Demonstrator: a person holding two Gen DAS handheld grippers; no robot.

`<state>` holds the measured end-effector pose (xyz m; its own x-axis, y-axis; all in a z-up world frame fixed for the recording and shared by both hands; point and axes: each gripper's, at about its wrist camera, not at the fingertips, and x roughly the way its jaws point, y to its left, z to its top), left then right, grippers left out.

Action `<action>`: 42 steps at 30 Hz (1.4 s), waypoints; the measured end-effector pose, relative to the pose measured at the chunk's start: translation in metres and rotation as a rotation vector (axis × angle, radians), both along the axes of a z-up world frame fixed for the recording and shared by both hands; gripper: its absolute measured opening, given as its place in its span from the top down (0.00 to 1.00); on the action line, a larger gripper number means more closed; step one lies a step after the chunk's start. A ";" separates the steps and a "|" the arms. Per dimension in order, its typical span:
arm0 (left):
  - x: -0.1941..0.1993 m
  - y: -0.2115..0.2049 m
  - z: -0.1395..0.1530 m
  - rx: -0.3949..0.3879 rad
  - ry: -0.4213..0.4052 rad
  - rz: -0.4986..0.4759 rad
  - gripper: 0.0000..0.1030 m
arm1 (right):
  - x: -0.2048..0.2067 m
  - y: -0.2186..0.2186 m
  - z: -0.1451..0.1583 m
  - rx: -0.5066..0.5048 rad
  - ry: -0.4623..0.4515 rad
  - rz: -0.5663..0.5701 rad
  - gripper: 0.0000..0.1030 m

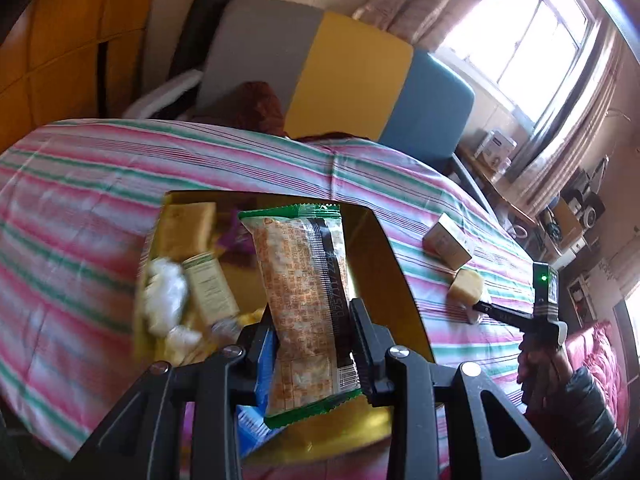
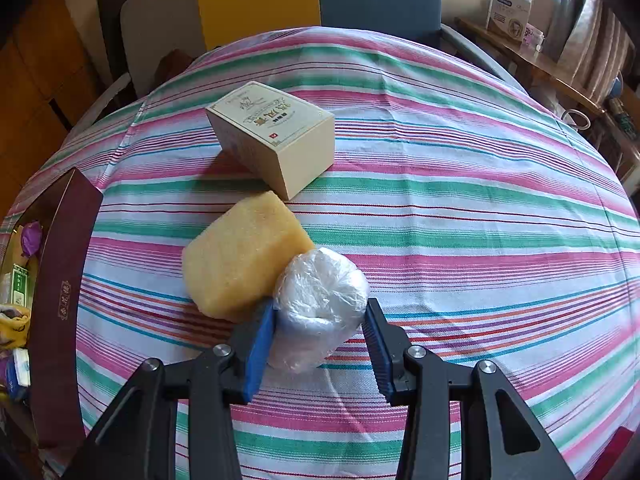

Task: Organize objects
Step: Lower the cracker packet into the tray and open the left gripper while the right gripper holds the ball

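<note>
My left gripper [image 1: 310,334] is shut on a green-edged snack packet [image 1: 306,304] and holds it above an open gold-lined box [image 1: 384,280] that holds several snacks and wrappers. My right gripper [image 2: 320,338] stands around a white plastic-wrapped roll [image 2: 320,304] on the striped tablecloth; its left pad touches the roll and a small gap shows at the right pad. A yellow sponge [image 2: 244,258] lies against the roll's left side. A cream carton [image 2: 276,136] stands behind the sponge. The right gripper also shows in the left wrist view [image 1: 480,308], beside the sponge [image 1: 466,286].
The box's maroon outer wall [image 2: 60,300] runs along the left of the right wrist view. The striped cloth [image 2: 480,240] covers the table. A grey, yellow and blue chair back [image 1: 352,72] stands behind the table. A cluttered side table [image 2: 532,64] stands at the far right.
</note>
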<state>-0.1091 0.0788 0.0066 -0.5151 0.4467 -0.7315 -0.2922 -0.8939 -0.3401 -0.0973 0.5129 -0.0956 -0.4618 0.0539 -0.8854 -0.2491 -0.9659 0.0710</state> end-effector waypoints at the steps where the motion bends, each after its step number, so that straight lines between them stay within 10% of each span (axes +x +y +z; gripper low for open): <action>1: -0.010 0.009 -0.003 -0.006 -0.010 -0.011 0.68 | 0.000 0.000 0.000 0.000 0.000 0.000 0.57; 15: -0.114 0.063 -0.100 -0.262 -0.218 -0.019 0.66 | 0.000 0.001 0.000 -0.001 -0.002 -0.002 0.57; 24: -0.106 0.046 -0.087 -0.255 -0.166 0.012 0.42 | -0.001 0.000 -0.001 0.006 -0.002 0.002 0.57; 42: 0.021 0.010 -0.021 -0.204 0.080 0.045 0.40 | -0.003 -0.002 -0.003 0.034 0.004 0.018 0.57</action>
